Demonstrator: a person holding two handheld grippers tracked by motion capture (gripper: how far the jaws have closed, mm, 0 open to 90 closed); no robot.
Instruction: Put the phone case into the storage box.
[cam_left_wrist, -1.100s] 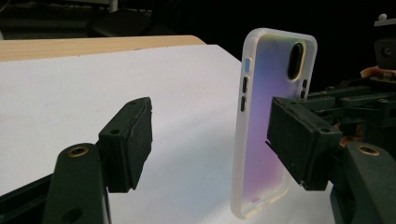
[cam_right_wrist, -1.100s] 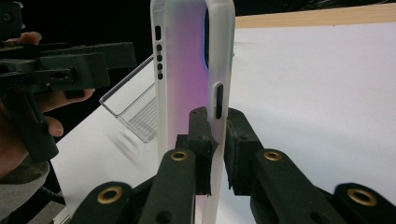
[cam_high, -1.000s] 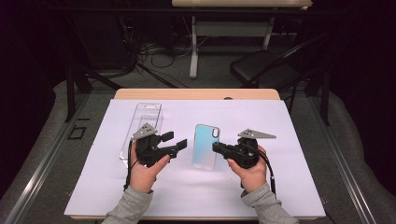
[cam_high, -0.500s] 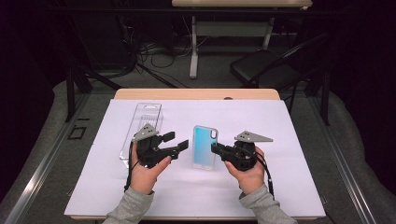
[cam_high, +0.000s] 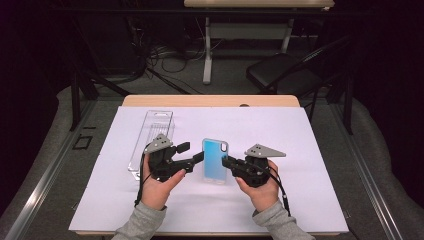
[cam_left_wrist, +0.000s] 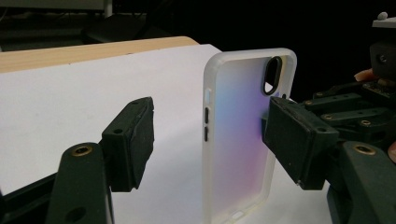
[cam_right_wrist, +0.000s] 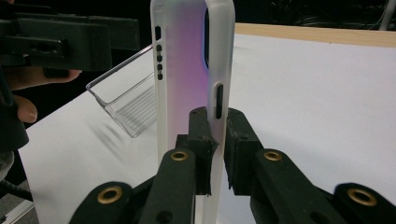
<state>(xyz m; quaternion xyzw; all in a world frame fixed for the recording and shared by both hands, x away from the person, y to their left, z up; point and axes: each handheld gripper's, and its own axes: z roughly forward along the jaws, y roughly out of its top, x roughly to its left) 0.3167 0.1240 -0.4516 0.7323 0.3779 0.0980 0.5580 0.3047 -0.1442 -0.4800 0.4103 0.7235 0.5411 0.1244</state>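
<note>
A person at a paper-covered table (cam_high: 325, 200) holds a translucent phone case (cam_high: 215, 161) off the surface between 2 handheld grippers. The right gripper (cam_high: 226, 162) is clamped shut on the case's side wall, its jaws pinching the thin rim just below a button slot, as the right gripper view shows (cam_right_wrist: 215, 154). The left gripper (cam_high: 192, 154) stands parted around the opposite edge, one pad (cam_left_wrist: 299, 140) against or just beside the case's back, the other apart from it. Compared with 1 second ago, the right hand and case have shifted slightly toward the person; the left has stayed put. The handover looks unfinished: the left claw likely has to close before the right lets go. A clear plastic tray (cam_high: 152, 140) lies beside the left hand.
</note>
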